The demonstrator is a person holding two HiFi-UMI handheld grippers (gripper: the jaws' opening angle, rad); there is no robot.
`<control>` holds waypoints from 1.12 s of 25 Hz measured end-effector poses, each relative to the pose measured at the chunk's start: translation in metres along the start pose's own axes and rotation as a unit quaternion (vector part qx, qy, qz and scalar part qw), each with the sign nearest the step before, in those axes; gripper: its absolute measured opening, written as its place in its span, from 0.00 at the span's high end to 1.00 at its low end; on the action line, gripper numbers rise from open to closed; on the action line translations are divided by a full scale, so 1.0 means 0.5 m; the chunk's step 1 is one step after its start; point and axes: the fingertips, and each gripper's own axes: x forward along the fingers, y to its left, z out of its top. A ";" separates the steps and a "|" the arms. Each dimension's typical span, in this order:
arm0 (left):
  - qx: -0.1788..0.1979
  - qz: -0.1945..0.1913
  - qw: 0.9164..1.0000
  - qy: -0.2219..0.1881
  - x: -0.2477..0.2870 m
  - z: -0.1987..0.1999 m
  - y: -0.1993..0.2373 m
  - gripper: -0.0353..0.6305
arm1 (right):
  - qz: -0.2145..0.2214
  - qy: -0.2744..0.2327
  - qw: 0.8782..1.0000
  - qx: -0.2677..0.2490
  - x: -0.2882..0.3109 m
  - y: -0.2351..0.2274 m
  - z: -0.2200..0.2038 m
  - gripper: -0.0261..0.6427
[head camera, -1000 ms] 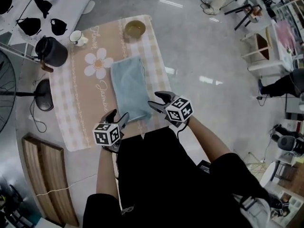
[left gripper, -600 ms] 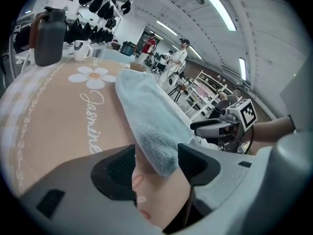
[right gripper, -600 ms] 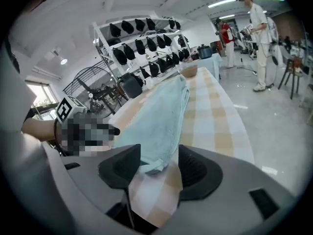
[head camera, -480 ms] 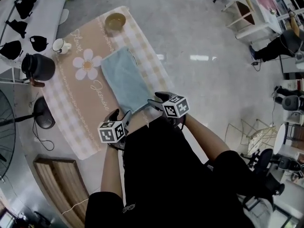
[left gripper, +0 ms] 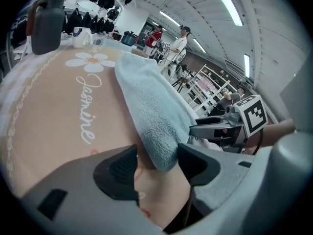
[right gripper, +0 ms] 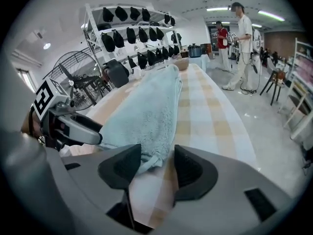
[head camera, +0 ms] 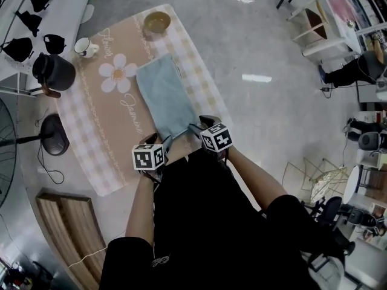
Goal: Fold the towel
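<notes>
Lying long on the counter's checked cloth, the blue towel reaches the near edge in the head view. The left gripper and right gripper sit at its two near corners.

In the left gripper view, the jaws are a little apart. One towel corner sits between them, not pinched.

In the right gripper view, the jaws are also apart, loose around the other corner.

A checked tan cloth with a white daisy covers the counter beyond the fingers; far ahead of them sits a yellowish bowl; ahead and to their left, a white mug stands near a black jug; black caps lie farther left
</notes>
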 end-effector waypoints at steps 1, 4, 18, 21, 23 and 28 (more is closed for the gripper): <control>-0.001 0.004 1.000 0.002 0.001 -0.001 0.001 0.56 | -0.001 0.003 1.000 -0.005 0.001 0.004 -0.001 0.64; 0.008 0.017 1.000 0.010 0.002 -0.002 0.002 0.57 | -0.002 0.015 1.000 -0.022 0.007 0.018 -0.003 0.73; 0.025 -0.019 1.000 0.003 -0.010 -0.022 -0.010 0.83 | 0.030 0.023 0.998 -0.049 -0.011 0.048 -0.015 0.85; 0.031 -0.020 0.999 0.006 -0.020 -0.026 -0.019 0.86 | 0.029 0.029 0.997 -0.058 -0.019 0.061 -0.022 0.87; 0.036 -0.027 0.999 0.012 -0.030 -0.032 -0.028 0.86 | 0.030 0.034 0.997 -0.066 -0.029 0.070 -0.028 0.87; 0.046 -0.043 0.998 0.017 -0.054 -0.045 -0.042 0.86 | 0.039 0.036 0.995 -0.079 -0.051 0.093 -0.034 0.88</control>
